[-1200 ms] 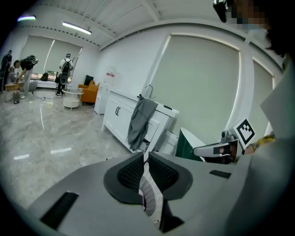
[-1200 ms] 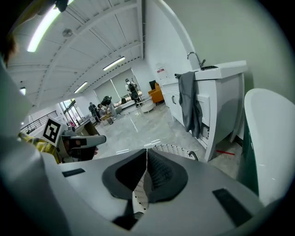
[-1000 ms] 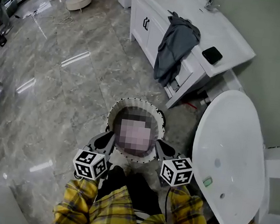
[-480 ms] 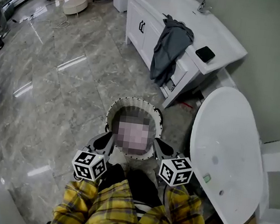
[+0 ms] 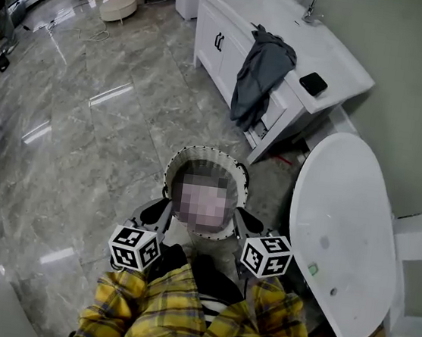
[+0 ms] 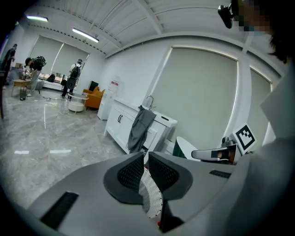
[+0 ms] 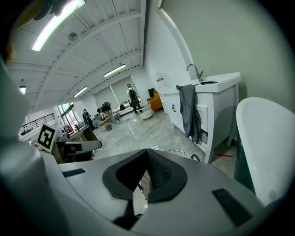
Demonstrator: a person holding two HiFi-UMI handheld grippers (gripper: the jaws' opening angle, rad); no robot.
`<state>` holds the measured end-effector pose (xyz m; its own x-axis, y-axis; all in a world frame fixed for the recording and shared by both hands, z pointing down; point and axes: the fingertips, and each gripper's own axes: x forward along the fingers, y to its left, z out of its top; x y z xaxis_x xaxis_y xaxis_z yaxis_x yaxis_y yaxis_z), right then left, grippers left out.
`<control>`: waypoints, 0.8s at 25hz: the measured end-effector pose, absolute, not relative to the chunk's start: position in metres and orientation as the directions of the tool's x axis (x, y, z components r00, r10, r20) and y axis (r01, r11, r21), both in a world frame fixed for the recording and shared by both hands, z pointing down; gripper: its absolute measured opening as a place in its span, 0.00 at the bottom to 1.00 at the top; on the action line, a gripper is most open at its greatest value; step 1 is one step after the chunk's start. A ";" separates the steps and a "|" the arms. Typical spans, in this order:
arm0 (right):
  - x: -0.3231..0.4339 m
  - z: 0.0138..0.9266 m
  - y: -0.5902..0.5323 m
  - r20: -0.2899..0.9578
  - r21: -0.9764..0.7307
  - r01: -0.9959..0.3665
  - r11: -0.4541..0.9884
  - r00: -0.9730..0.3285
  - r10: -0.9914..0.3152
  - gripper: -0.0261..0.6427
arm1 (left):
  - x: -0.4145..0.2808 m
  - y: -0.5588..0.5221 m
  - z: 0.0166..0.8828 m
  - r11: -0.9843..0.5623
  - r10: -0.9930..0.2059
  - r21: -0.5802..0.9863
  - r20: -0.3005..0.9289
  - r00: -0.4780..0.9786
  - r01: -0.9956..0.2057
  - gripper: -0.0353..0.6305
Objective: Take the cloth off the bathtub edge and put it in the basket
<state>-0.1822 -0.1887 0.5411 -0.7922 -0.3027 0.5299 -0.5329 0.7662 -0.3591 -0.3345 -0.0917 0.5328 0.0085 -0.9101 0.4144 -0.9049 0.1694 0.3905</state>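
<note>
- Overhead, only the head view gives the layout: a round white basket (image 5: 197, 153) against the grey marble floor (image 5: 85, 133), directly in front of the person's yellow plaid sleeves (image 5: 132, 314). The white bathtub (image 5: 343, 241) is just to its right.
- The left gripper (image 5: 161, 211) and right gripper (image 5: 243, 221) sit on opposite sides of the basket rim. From above, their tips are too small to read.
- The left gripper view settles that side: the jaws are nearly together, clamped on a strip of the basket's white perforated wall.
- The right gripper view shows the same: the jaws are closed with the mesh wall pinched between the pads, and the rim curves away beyond them.
- The grey cloth (image 5: 259, 74) is draped over the edge of the white vanity counter (image 5: 289, 28) and hangs down the cabinet front, well apart from the basket and both grippers. All three views show it.
- Only the head view shows a flat black object (image 5: 314, 83) on the counter beside the cloth.
- Only the gripper views show the ceiling lights (image 7: 55, 18) and people (image 6: 76, 76) far across the room.
- Each gripper view catches the other gripper's marker cube (image 6: 245, 136) off to one side.
</note>
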 end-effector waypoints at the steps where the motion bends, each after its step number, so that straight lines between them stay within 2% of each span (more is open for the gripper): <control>1: -0.183 0.543 -0.188 0.533 -0.360 -0.533 0.766 -0.791 -0.301 0.08 | -0.336 -0.090 0.534 0.173 -0.909 0.391 0.417 0.006 -0.904 0.12; 20: -0.205 0.570 -0.180 0.631 -0.300 -0.524 0.797 -0.736 -0.246 0.08 | -0.357 -0.084 0.571 0.236 -0.880 0.431 0.476 -0.002 -0.871 0.12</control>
